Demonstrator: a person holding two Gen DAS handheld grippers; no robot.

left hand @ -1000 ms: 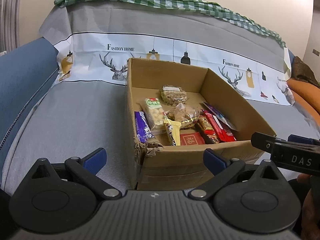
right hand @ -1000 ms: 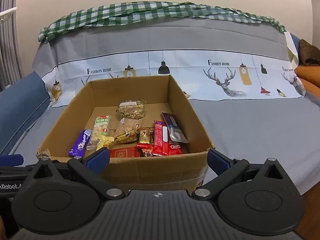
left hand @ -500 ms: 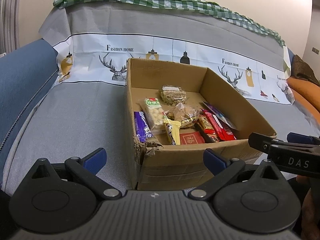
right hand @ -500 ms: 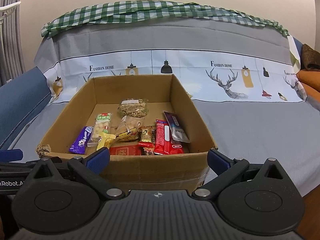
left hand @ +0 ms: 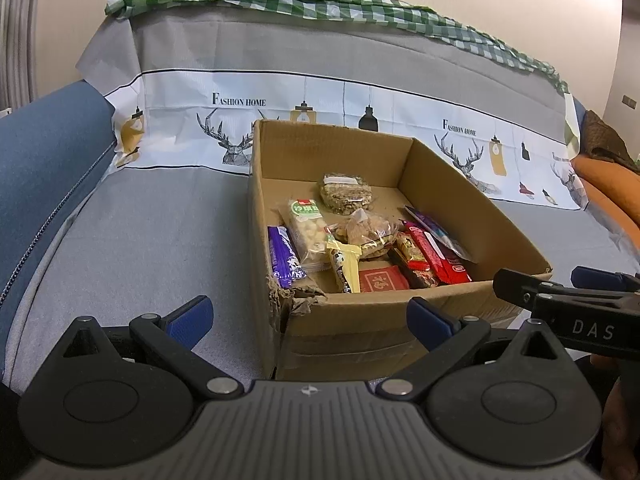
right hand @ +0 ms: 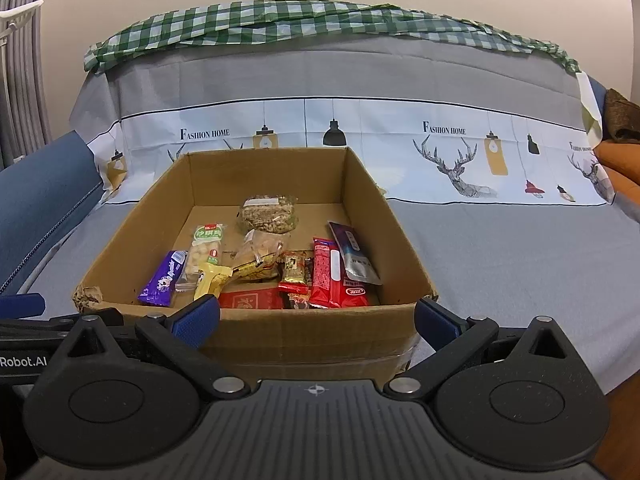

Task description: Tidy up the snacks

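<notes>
An open cardboard box (left hand: 352, 324) (right hand: 308, 328) sits on a grey-covered sofa seat. Inside lie several snacks: a purple bar (left hand: 284, 258) (right hand: 162, 278), a clear pack with a green label (left hand: 308, 232) (right hand: 204, 250), a nut bag (left hand: 346, 194) (right hand: 266, 214), a red wafer pack (left hand: 438, 258) (right hand: 332, 276), a red flat box (left hand: 380, 280) (right hand: 250, 298). My left gripper (left hand: 308, 318) is open and empty in front of the box's near left corner. My right gripper (right hand: 316, 318) is open and empty at the box's near wall; it also shows in the left wrist view (left hand: 568, 300).
The sofa seat (left hand: 152, 240) (right hand: 512, 248) spreads left and right of the box. A blue armrest (left hand: 44, 156) stands at the left. An orange cushion (left hand: 604, 196) lies at the far right. A printed backrest with a green checked cloth (right hand: 320, 20) rises behind.
Both grippers have drifted slightly; the right one shifted a little so the box sits lower and more central in its view. Nothing was taken hold of.
</notes>
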